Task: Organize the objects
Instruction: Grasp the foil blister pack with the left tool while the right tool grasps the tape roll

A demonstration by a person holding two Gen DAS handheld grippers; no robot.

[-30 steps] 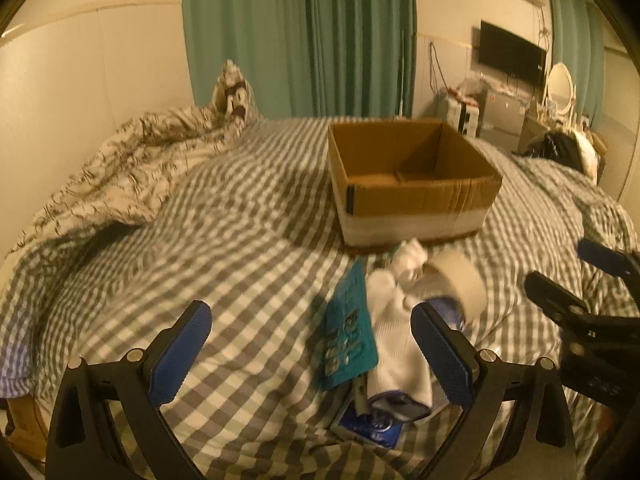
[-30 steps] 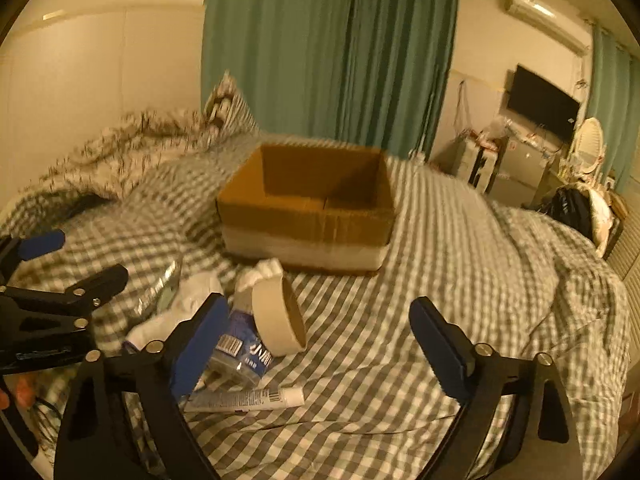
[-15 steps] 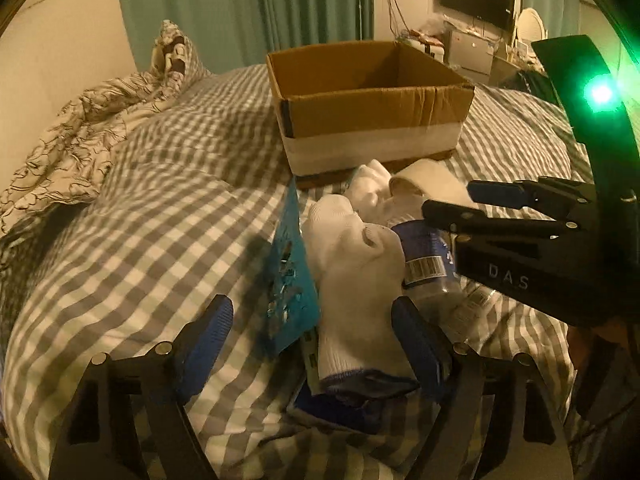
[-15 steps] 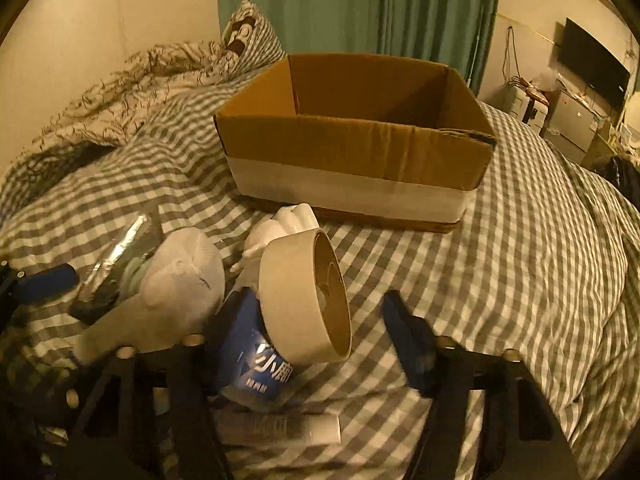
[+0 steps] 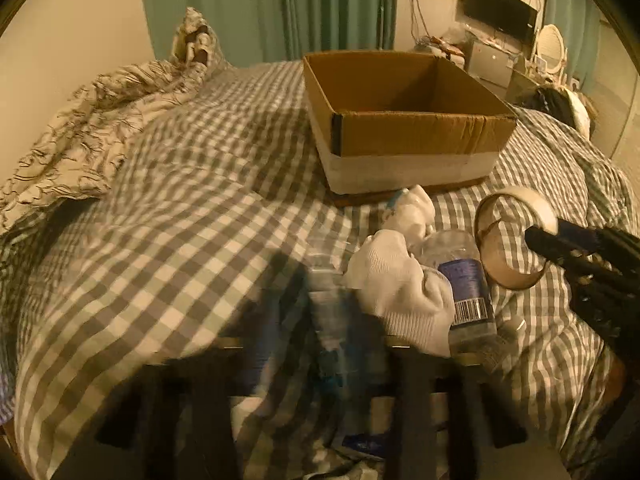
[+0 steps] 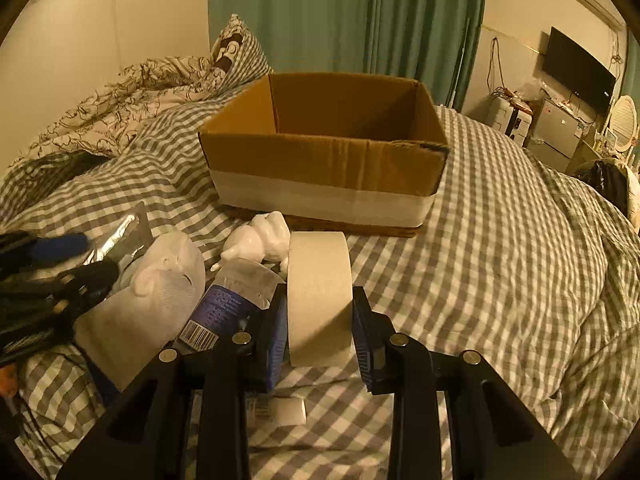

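Squarely between the blue pads of the right hand-held gripper [image 6: 320, 312], the tape roll [image 6: 319, 298] is standing on its edge, clenched across its width so that its hollow axis is running from one pad to the other. It is sitting on the checked bed [image 6: 500, 260] just short of the cardboard box [image 6: 324, 168], which is lying straight ahead of this gripper with its open top facing up and nothing showing inside. That is the relation the coming move is turning on, as I judge it: the roll is needing to be lifted above the near wall of the box and carried forward over it. The right hand is plainly the nearer one and is already holding the roll.

Crowding the roll's left side are a plastic bottle [image 6: 236, 300] with a blue label, touching or nearly touching the left pad, a white sock [image 6: 152, 300] draped beside it, a small crumpled white piece [image 6: 260, 236] lying between the pile and the box, and a small tube [image 6: 280, 410] lying under the gripper. The bottle is looking likely to roll if nudged during the lift.

Over on the left, the left hand-held gripper [image 5: 320, 360] is blurring heavily low over the sock and a foil packet [image 6: 120, 232]; whether it is released or clenched, I cannot tell.
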